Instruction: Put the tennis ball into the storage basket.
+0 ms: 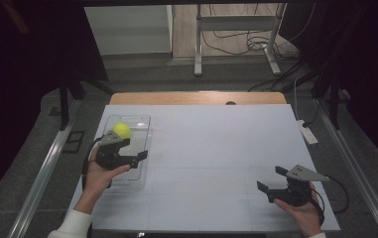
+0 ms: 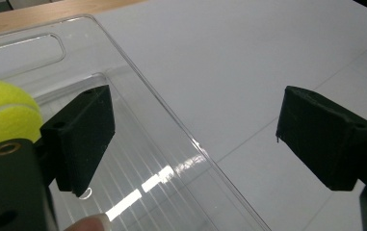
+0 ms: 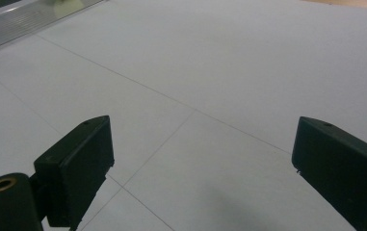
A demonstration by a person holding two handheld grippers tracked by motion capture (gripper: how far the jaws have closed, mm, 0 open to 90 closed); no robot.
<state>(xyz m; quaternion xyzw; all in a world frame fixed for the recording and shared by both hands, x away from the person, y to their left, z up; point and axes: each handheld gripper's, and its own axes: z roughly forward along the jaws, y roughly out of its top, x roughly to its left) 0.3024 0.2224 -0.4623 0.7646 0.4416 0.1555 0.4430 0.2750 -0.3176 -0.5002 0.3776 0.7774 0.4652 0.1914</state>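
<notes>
Left gripper [image 1: 132, 150] fingers spread beside the tennis ball [image 1: 122, 130] in the clear tray [image 1: 142, 121]: light, fuzzy, springy; grip across its middle.

Most of the white table [image 1: 216, 163] is wide open, so anything could slide straight across the middle and far side. The one real obstacle is the clear tray [image 1: 144, 130] sitting at the left edge: its raised wall [image 2: 171, 120] runs right between the left gripper [image 1: 133, 149] jaws, one jaw inside, one outside. A yellow ball [image 1: 122, 130] takes up the tray's far end, just beside the inner jaw. Over by the right gripper [image 1: 272, 178] it's bare table all round.
</notes>
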